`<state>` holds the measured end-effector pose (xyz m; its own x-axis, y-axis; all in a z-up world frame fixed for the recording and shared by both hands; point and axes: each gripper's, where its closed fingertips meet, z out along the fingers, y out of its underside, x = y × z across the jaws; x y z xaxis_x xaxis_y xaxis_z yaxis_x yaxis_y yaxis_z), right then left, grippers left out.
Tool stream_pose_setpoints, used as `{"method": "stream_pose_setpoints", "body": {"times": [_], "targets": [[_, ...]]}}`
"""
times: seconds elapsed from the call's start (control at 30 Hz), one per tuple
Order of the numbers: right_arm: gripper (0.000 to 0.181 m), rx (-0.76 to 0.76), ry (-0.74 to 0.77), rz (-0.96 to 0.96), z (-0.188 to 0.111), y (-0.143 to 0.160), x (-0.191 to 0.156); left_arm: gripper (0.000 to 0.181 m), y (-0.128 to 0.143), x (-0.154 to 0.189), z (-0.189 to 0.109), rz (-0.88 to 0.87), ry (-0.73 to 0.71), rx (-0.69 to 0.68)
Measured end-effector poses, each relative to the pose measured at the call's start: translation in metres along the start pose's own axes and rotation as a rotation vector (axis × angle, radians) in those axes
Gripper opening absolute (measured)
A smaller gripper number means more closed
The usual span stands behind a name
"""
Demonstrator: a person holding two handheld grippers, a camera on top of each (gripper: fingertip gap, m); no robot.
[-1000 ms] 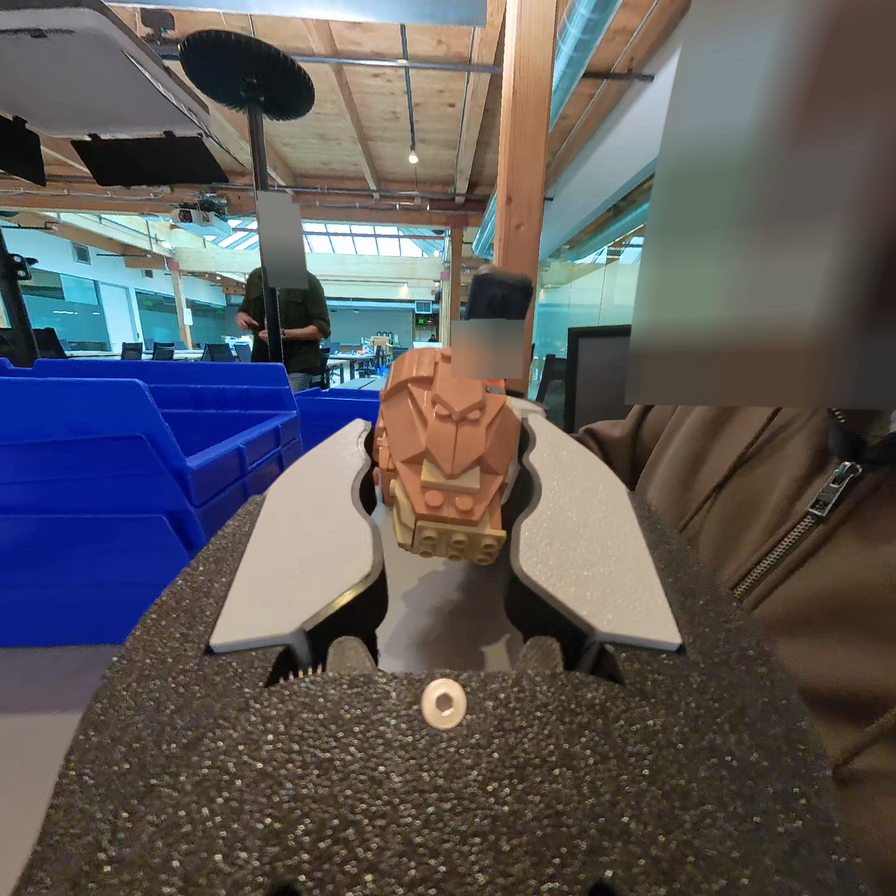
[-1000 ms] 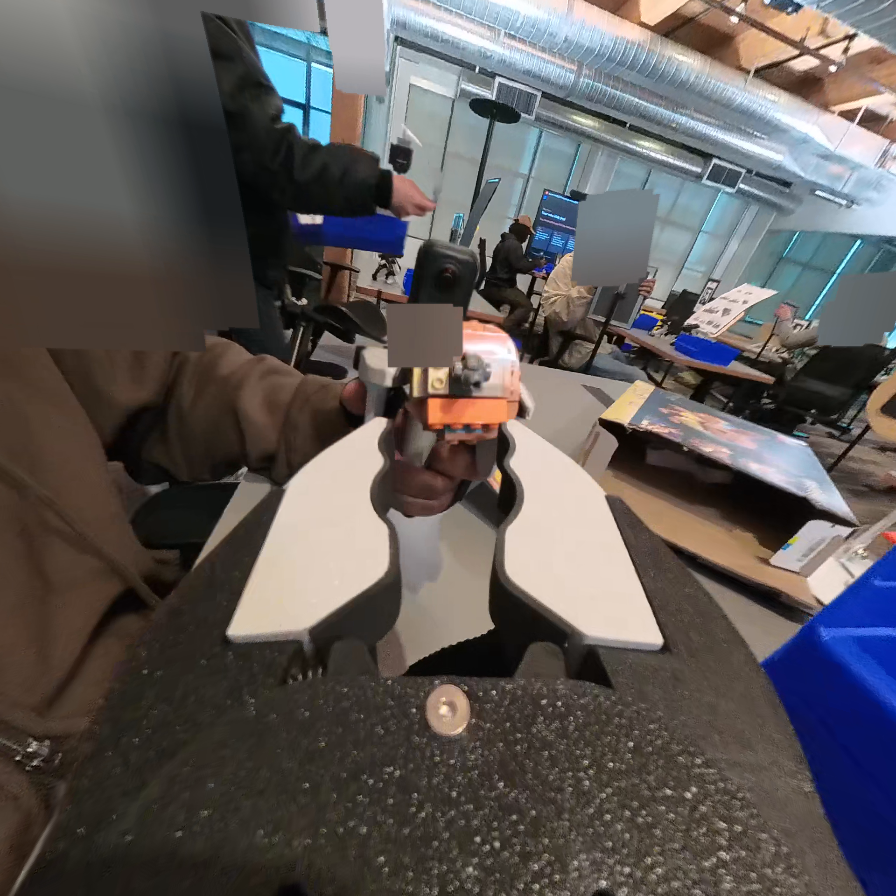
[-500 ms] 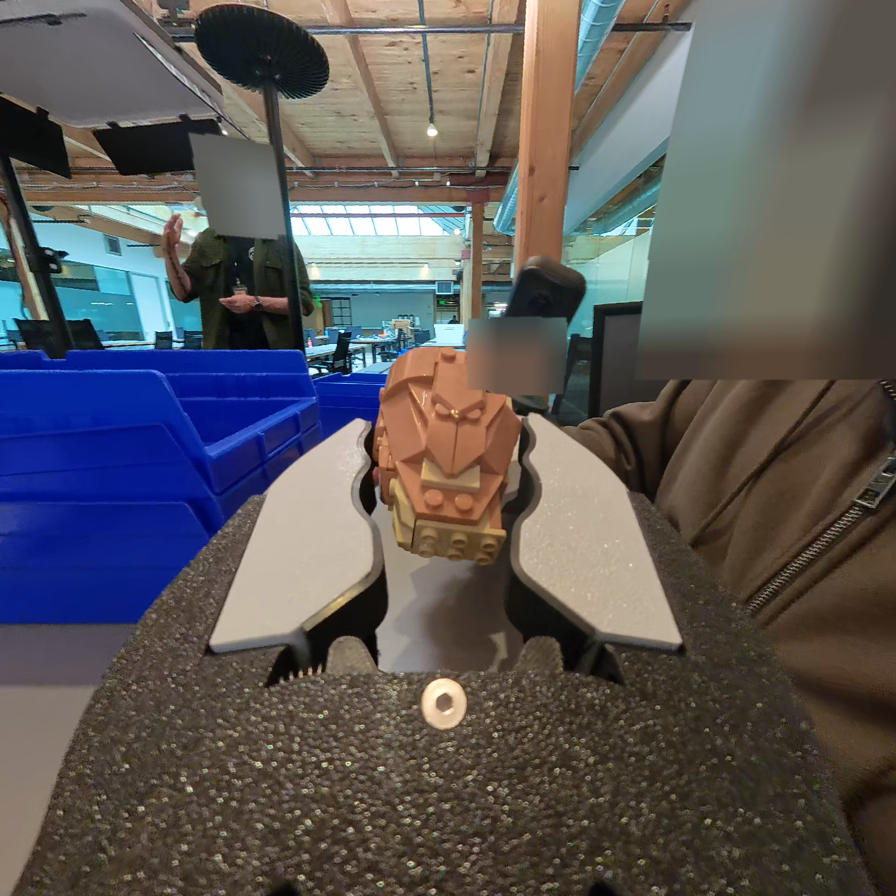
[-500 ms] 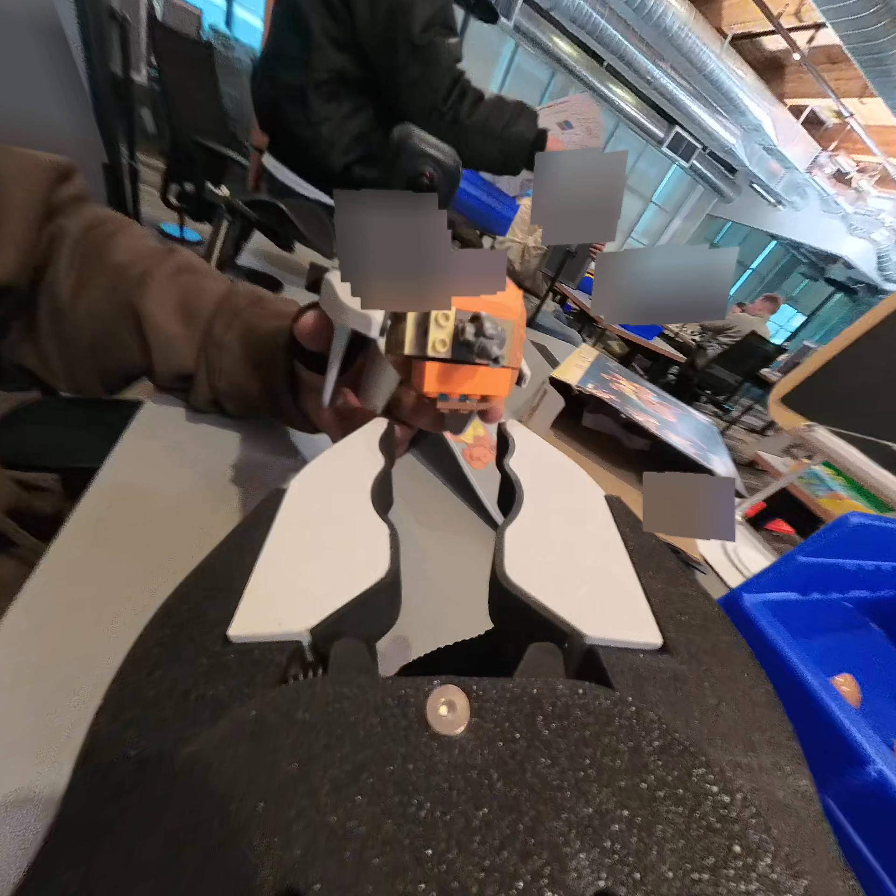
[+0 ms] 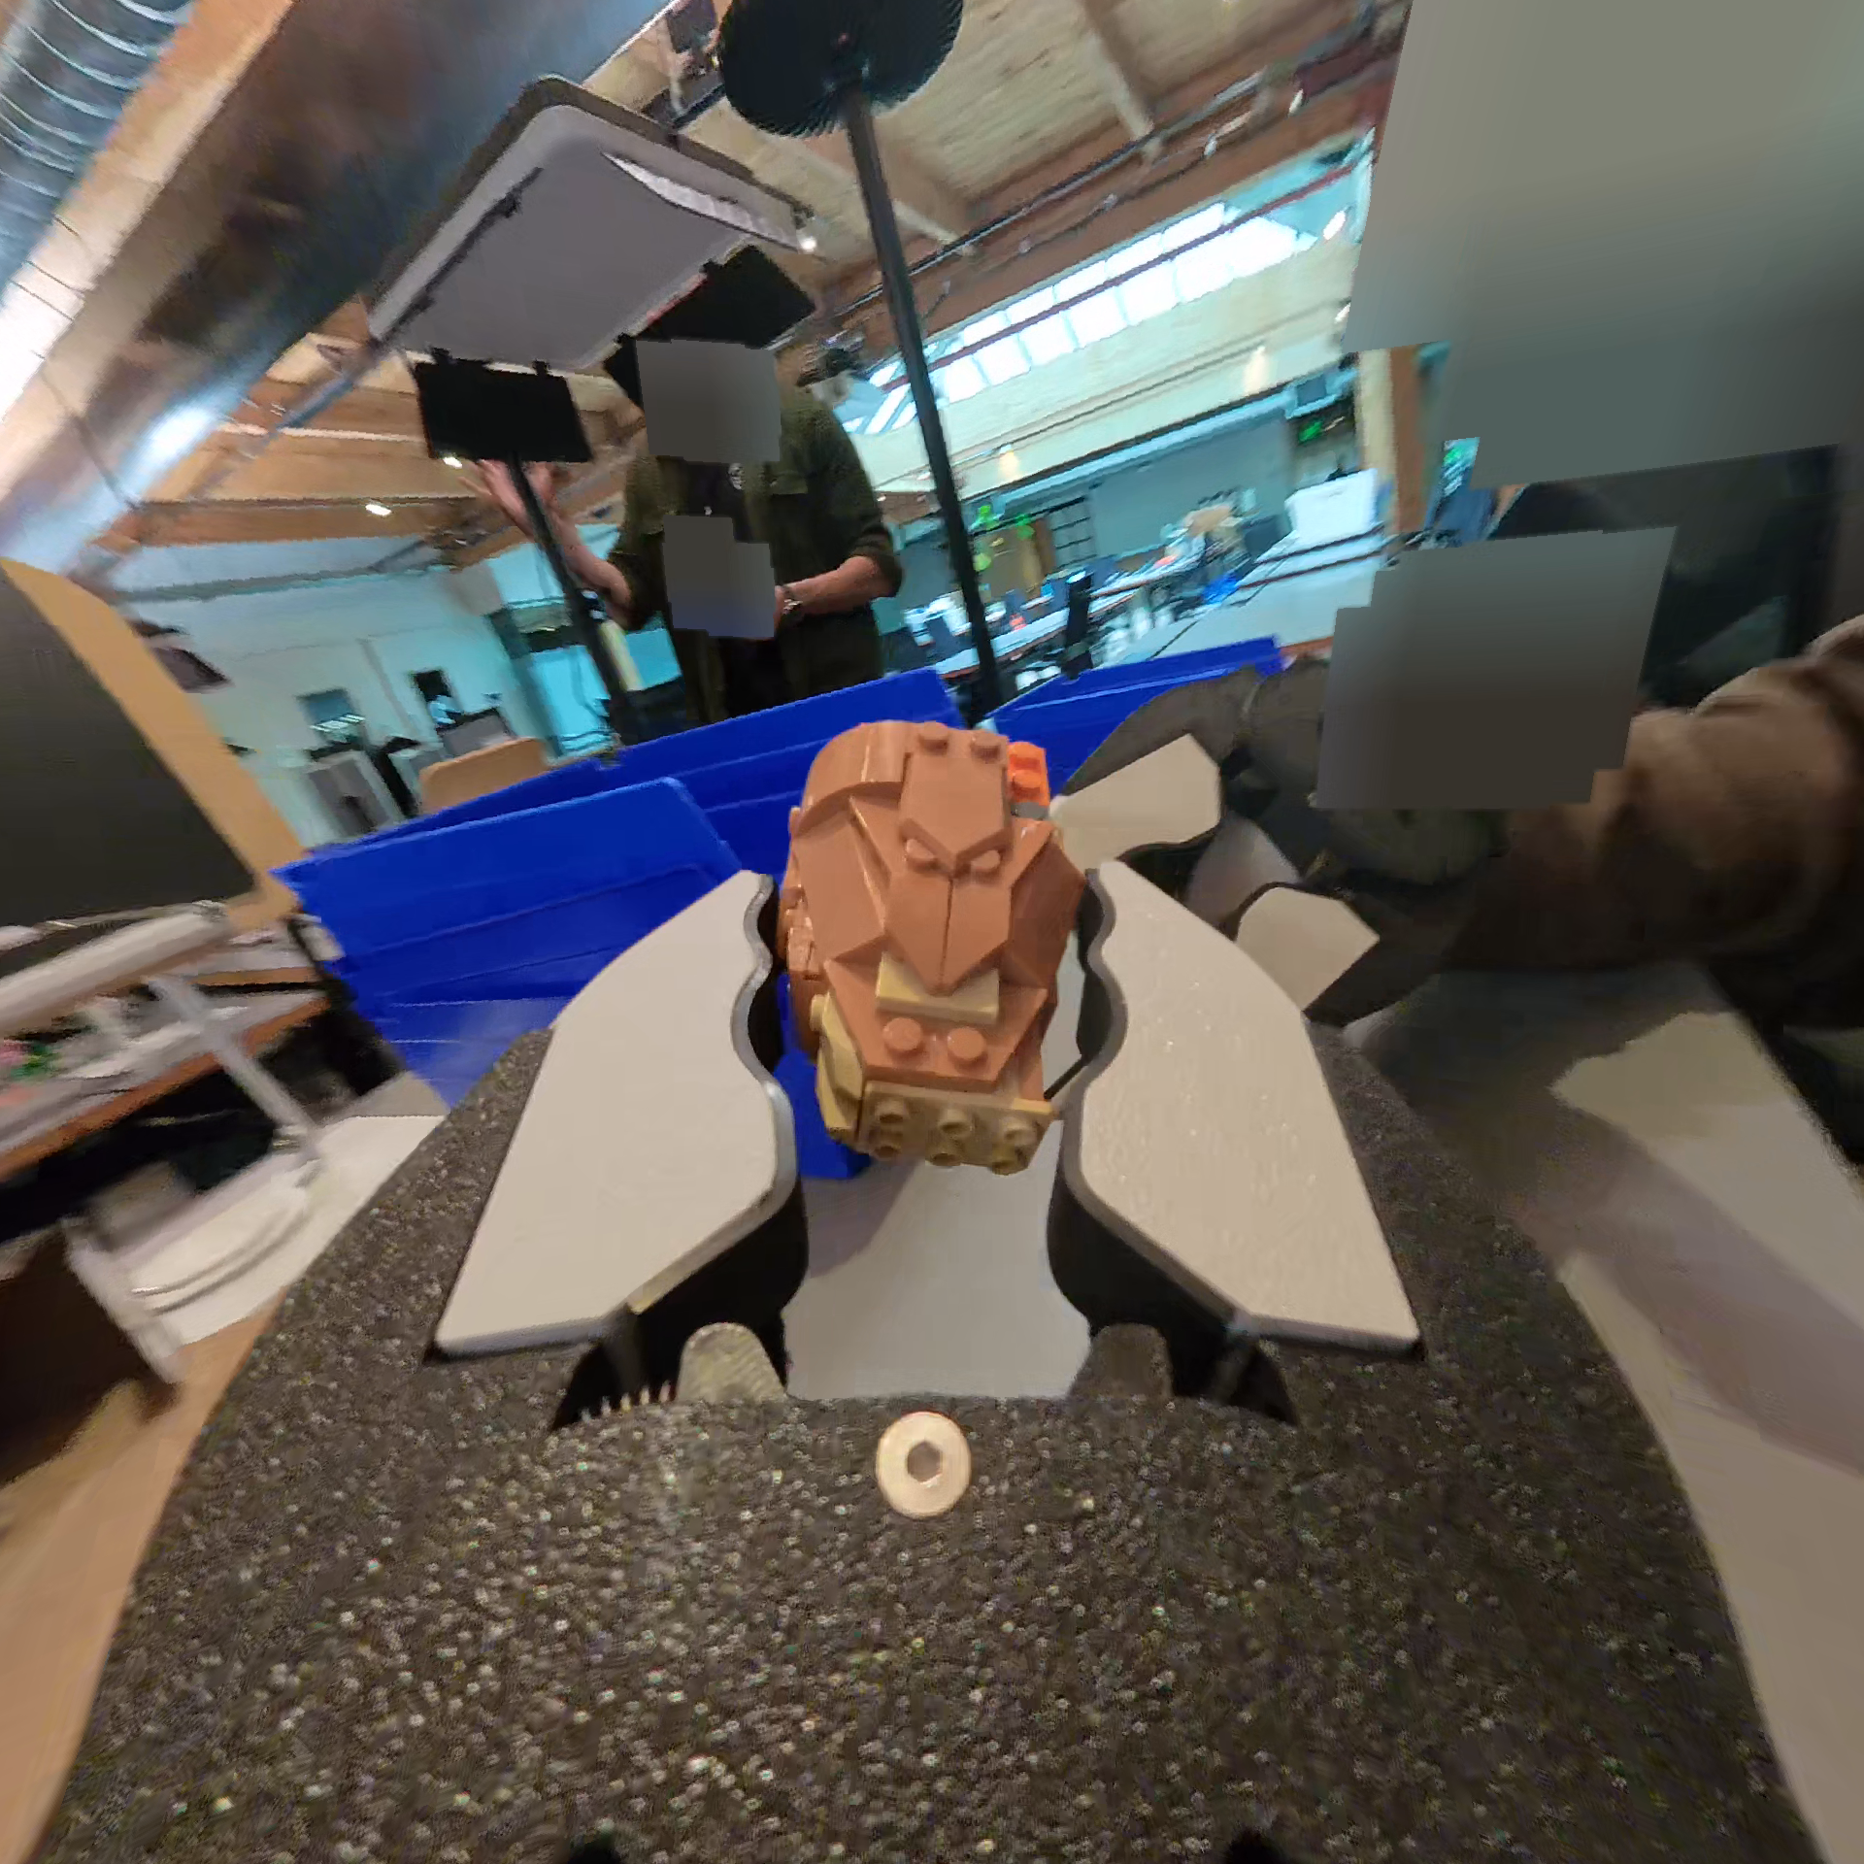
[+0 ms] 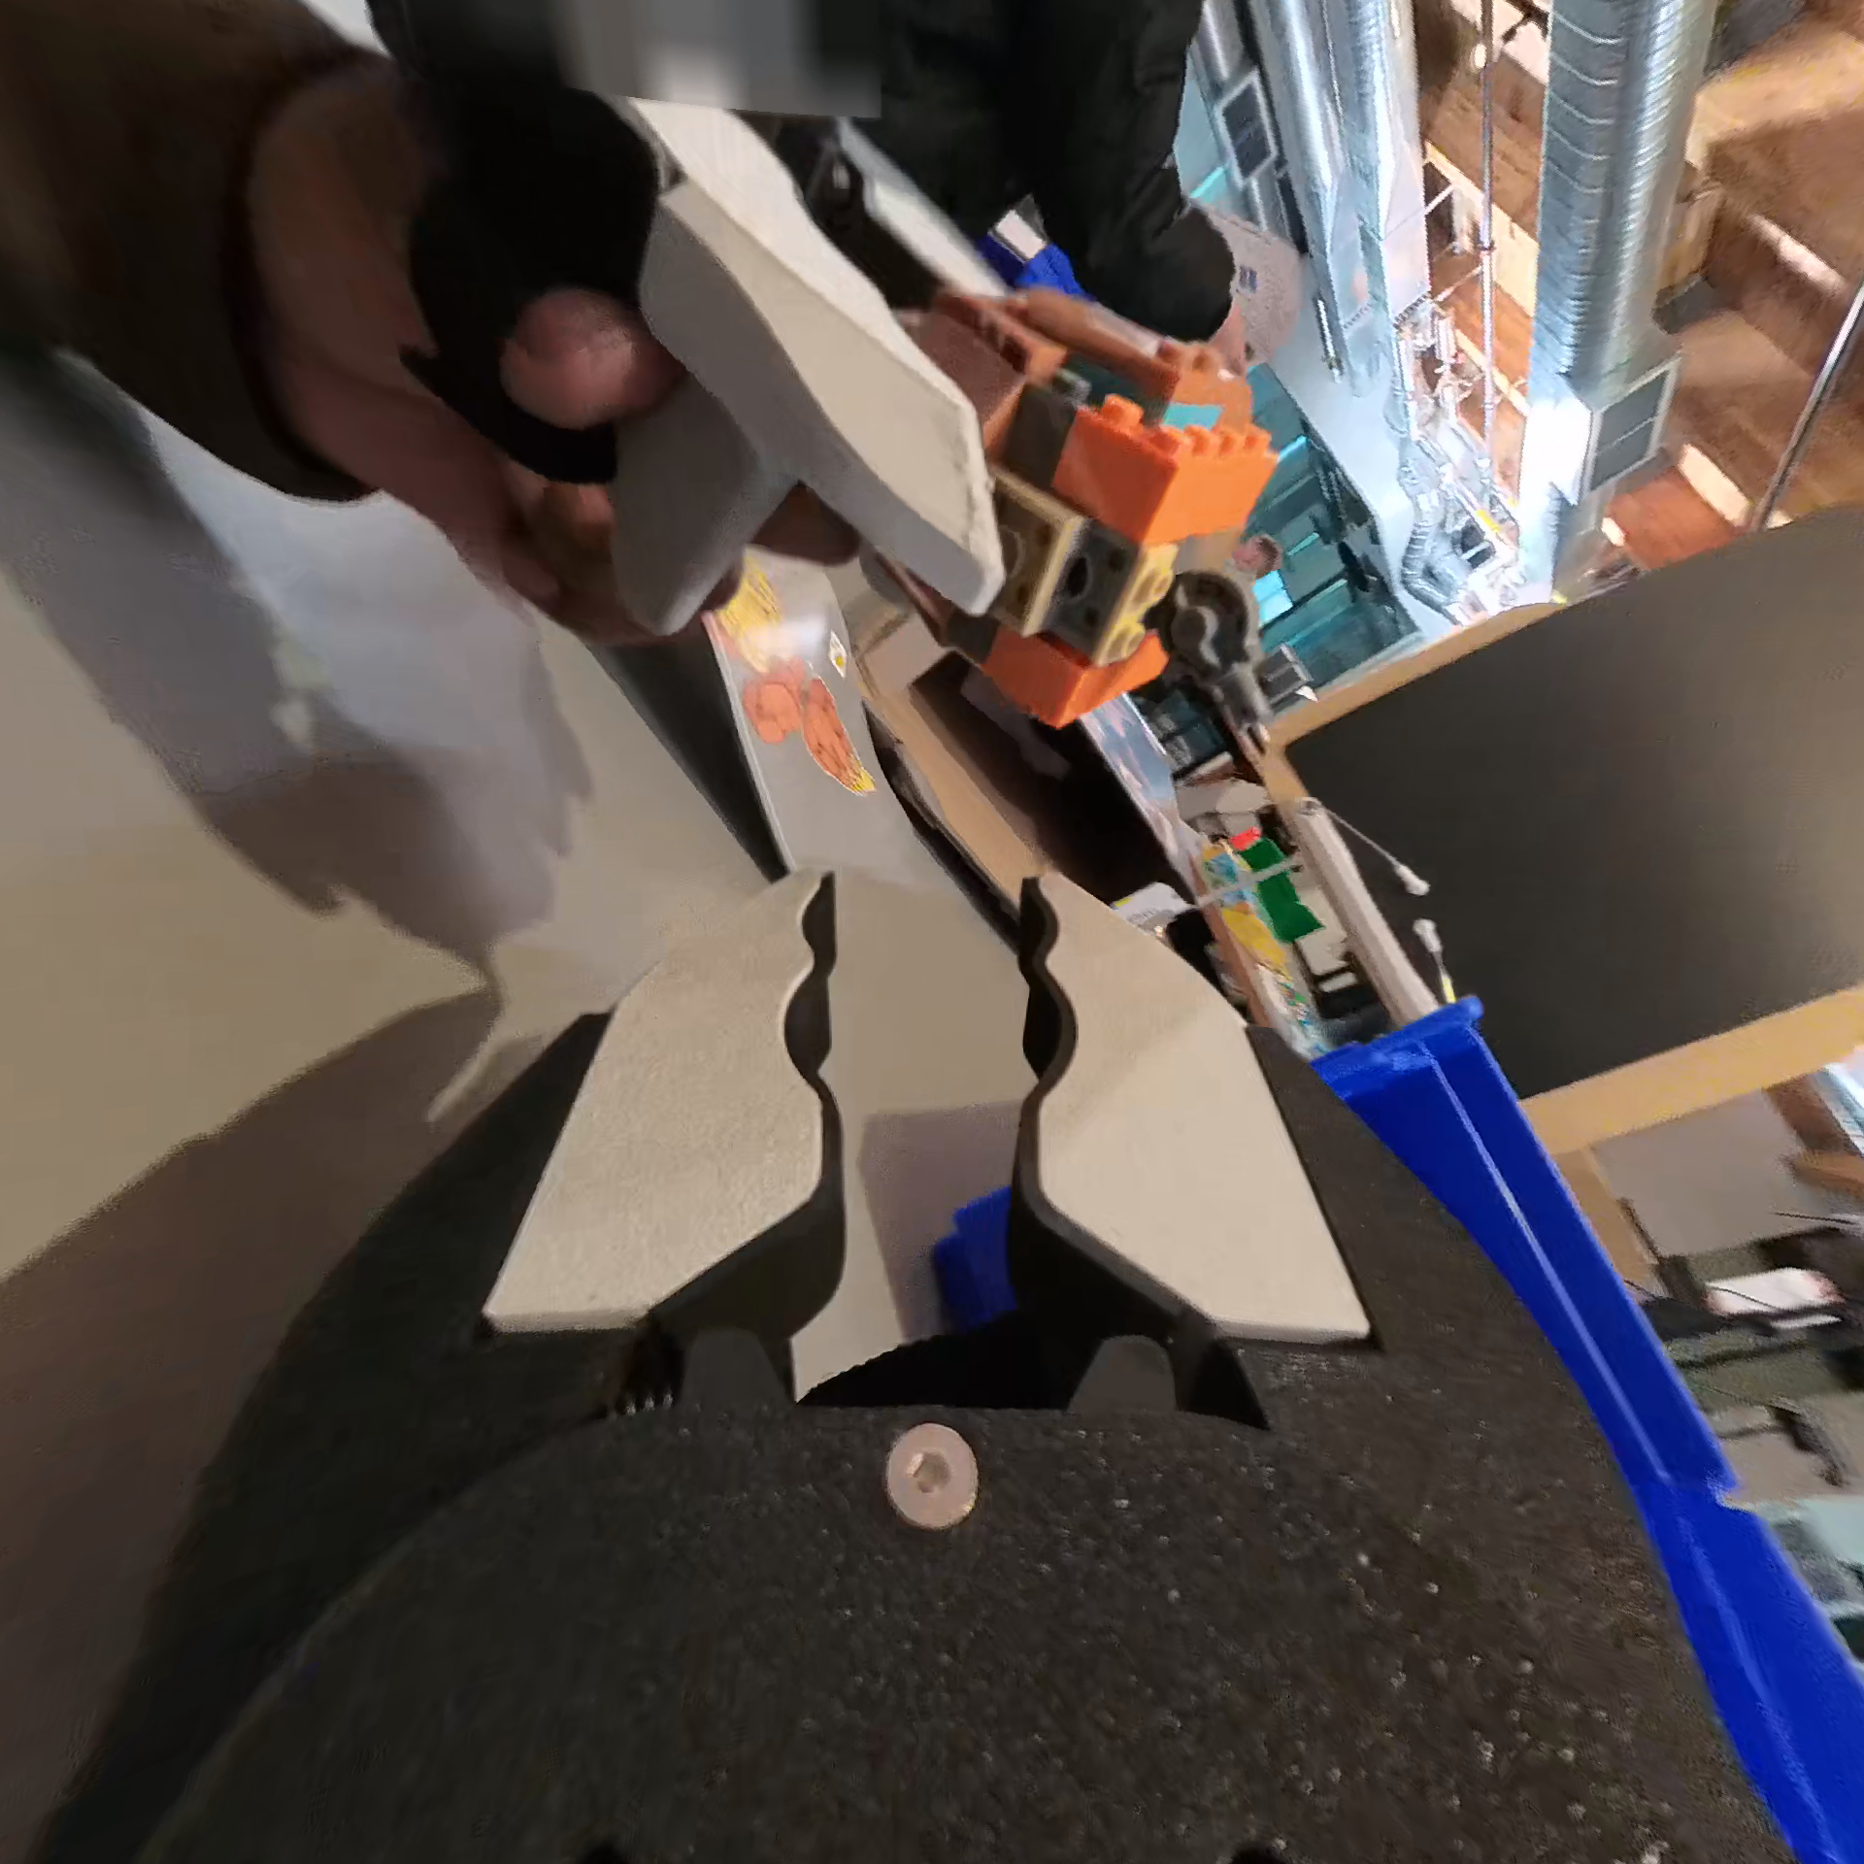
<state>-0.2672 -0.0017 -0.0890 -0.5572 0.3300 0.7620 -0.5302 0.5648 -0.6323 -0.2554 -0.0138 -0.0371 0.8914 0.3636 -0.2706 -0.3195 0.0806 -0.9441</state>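
Observation:
My left gripper (image 5: 928, 888) is shut on a brown brick-built model (image 5: 928, 948) with a tan studded base, and holds it in the air. In the right wrist view the model (image 6: 1140, 474) shows its orange, tan and dark grey parts, clamped by a left finger (image 6: 807, 403) with a hand (image 6: 484, 454) behind it. My right gripper (image 6: 923, 893) is open and empty, below the model and apart from it. One of its fingers (image 5: 1145, 802) shows just behind the model on the right in the left wrist view.
Blue bins (image 5: 504, 908) stand behind the model on the grey table (image 5: 1614, 1110). A blue bin (image 6: 1513, 1210) is close on my right gripper's right. A printed booklet (image 6: 807, 726) and a cardboard box (image 6: 968, 807) lie ahead. A person (image 5: 767, 565) stands beyond the bins. Across from one pair of fingers to the other is roughly 6 cm.
My right gripper has drawn back and rolled, so the model now sits higher and farther off in its view. My left gripper has kept its hold and has tilted and turned left.

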Motion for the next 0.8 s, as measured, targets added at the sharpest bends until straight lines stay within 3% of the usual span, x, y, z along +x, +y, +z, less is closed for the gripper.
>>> {"method": "stream_pose_setpoints", "body": {"times": [0.33,0.57,0.8], "targets": [[0.033,-0.038,0.049,-0.051,0.002,0.008,0.004,0.057,-0.002,0.020,0.005,0.804,-0.209,-0.065],[0.032,-0.041,0.048,-0.061,0.004,0.009,0.002,0.057,-0.015,0.039,0.003,1.032,-0.245,0.006],[0.032,-0.038,0.052,-0.070,0.004,0.008,0.001,0.056,-0.014,0.047,0.005,1.105,-0.240,0.015]]}}
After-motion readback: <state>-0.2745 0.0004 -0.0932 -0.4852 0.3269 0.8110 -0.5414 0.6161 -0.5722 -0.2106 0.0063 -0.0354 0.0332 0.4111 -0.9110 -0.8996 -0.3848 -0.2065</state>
